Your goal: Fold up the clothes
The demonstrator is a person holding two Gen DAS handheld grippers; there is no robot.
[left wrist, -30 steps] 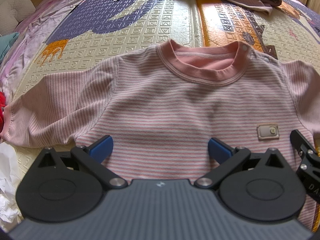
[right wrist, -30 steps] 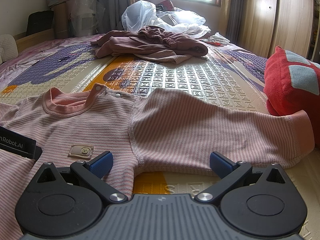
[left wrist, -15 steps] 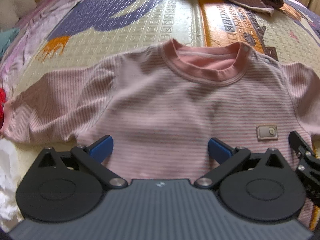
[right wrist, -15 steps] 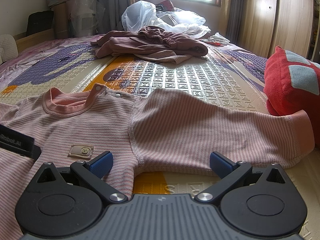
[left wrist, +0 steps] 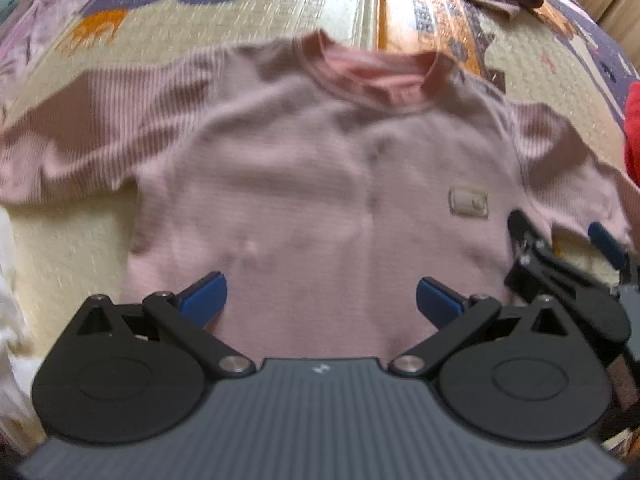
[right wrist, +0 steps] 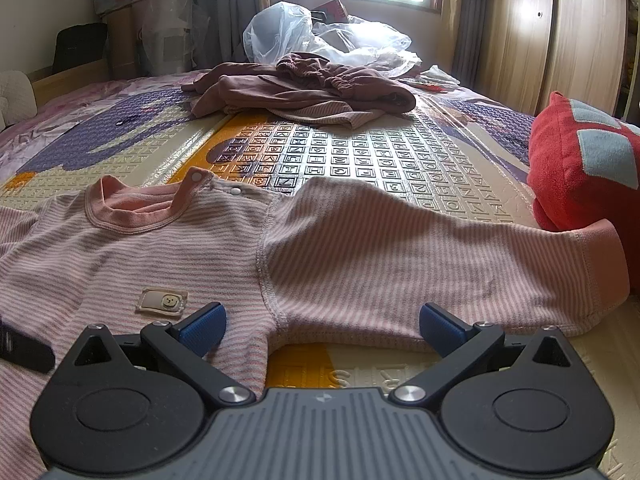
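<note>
Clearly the striped shirt (right wrist: 168,256) is light, limp knit (it drapes, so it will sag). Both the left gripper (left wrist: 322,296) and right gripper (right wrist: 322,322) hover spread and empty; I'd pinch the sleeve cuff (right wrist: 600,264) beside the red cushion (right wrist: 580,168).

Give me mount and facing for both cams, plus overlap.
Left wrist: on the left tongs, tilted down over the striped shirt, blurred; both open fingers show, and the right tongs at the right edge.
Right wrist: on the right tongs, low, facing a window across the shirt's sleeve; open fingers show.
Shared: shirt, its chest patch, play mat.
</note>
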